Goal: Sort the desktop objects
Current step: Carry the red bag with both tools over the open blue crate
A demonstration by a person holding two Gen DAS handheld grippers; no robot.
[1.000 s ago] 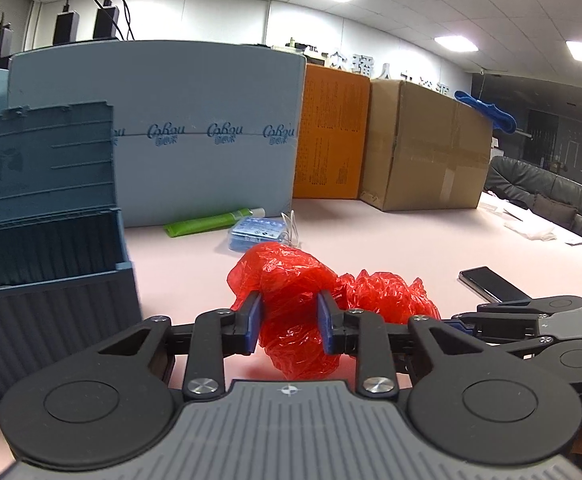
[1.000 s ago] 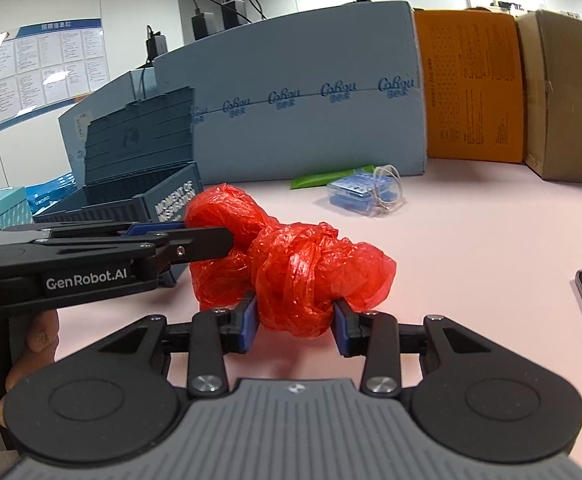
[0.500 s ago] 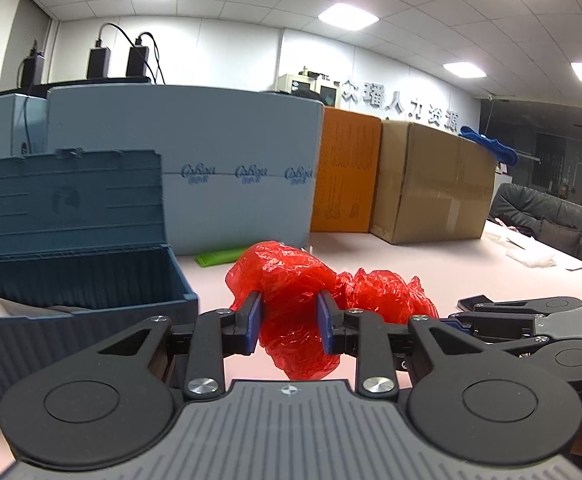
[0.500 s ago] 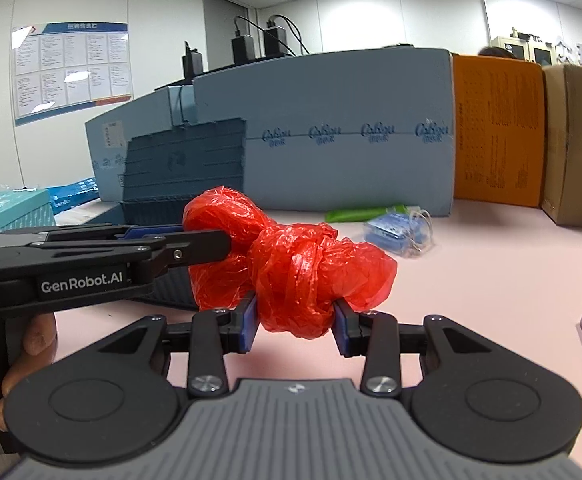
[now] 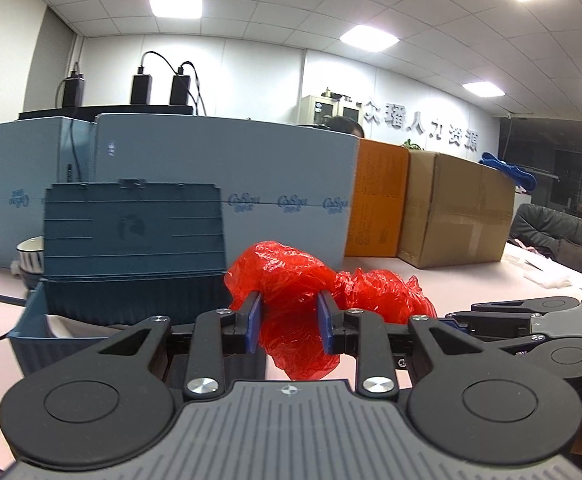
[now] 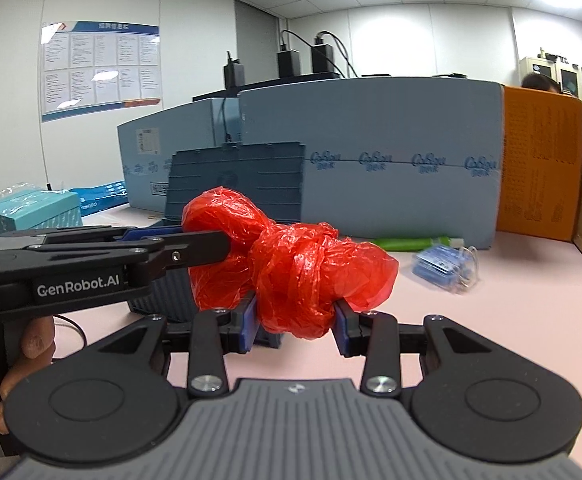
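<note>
Carry step under way: red plastic bag (image 5: 291, 292) off pink desk (image 6: 511, 304), left gripper (image 5: 289, 322) and right gripper (image 6: 295, 322) each clamped on one bunched end. Open blue storage box (image 5: 131, 240) just beyond, likely destination. Next: position over box opening, release both together.

1. Ceiling light panels (image 5: 369, 38) are glowing over white walls.
2. A notice board (image 6: 101, 70) is hanging on the left wall.
3. Dark sofas (image 5: 551, 232) are sitting beyond the pink counter (image 6: 511, 312).
</note>
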